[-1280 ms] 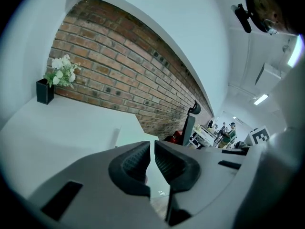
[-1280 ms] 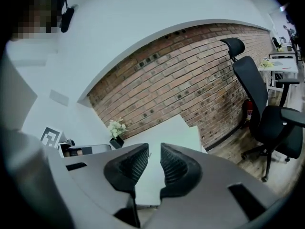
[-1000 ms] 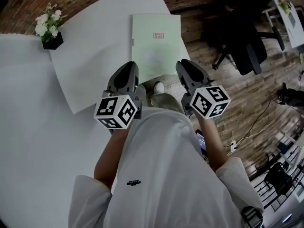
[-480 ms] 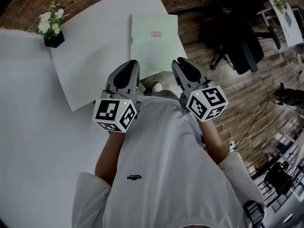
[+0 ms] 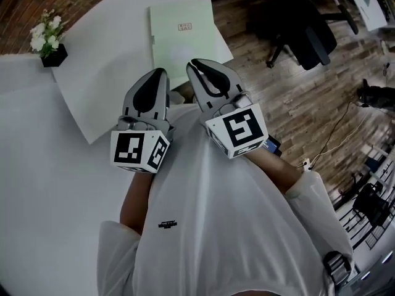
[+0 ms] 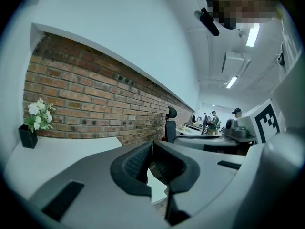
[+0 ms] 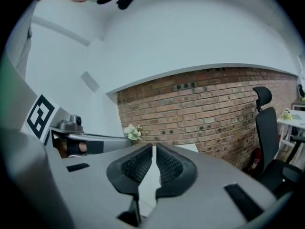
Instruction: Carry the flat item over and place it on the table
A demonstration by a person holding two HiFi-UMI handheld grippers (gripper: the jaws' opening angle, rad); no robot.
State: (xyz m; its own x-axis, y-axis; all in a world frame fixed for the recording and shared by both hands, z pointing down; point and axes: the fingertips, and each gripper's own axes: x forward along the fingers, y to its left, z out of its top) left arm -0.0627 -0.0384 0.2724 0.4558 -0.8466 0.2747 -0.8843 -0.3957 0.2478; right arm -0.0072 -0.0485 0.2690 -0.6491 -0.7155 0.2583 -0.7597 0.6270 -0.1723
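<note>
A pale green flat folder [image 5: 182, 36] lies on the corner of the white table [image 5: 105, 73], its near end over the table's edge. My left gripper [image 5: 159, 73] hovers just short of the folder's near left corner, shut and empty; its pads [image 6: 138, 161] meet with nothing between them. My right gripper [image 5: 196, 65] is over the folder's near edge. Its jaws have just been closing and now stand shut, with the pads [image 7: 167, 168] together on nothing. Both grippers are held side by side in front of the person's chest.
A small black pot of white flowers [image 5: 48, 39] stands at the table's far left. A black office chair [image 5: 302, 29] stands on the wooden floor to the right. A second white surface [image 5: 37, 165] adjoins on the left. A brick wall [image 7: 209, 104] runs behind.
Both grippers have come up and closer together, with their tips now at the folder's near edge. The right gripper has rolled, and its jaws have closed.
</note>
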